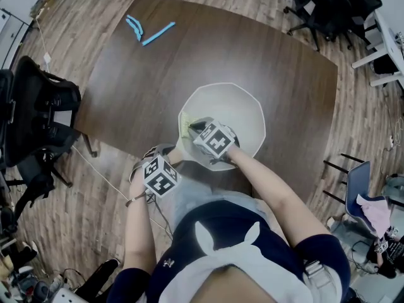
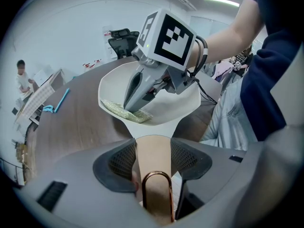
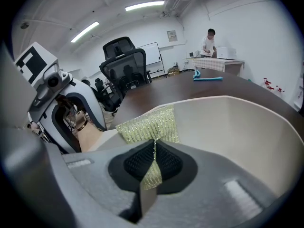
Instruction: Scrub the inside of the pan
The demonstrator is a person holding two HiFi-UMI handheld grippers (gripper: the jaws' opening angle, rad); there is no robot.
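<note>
My left tongs (image 2: 153, 158) are clamped on the handle (image 2: 152, 144) of the pan (image 3: 237, 127); if that hold slackens, the pan could twist under the scrubbing. Inside the pan, on the wall near the handle, my right tongs (image 3: 153, 163) are clenched on just a thin fold of the scrub pad (image 3: 149, 125), so a hard stroke may pull it free. The pan sits at the counter (image 1: 189, 62) edge, where a shove could tip it.

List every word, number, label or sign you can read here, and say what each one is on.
No text here can be read.
Right marker cube: black-and-white squares only, no letters.
Left marker cube: the same.
Wall notice: too small to read.
Small white mark on the person's dark clothing: too small to read.
</note>
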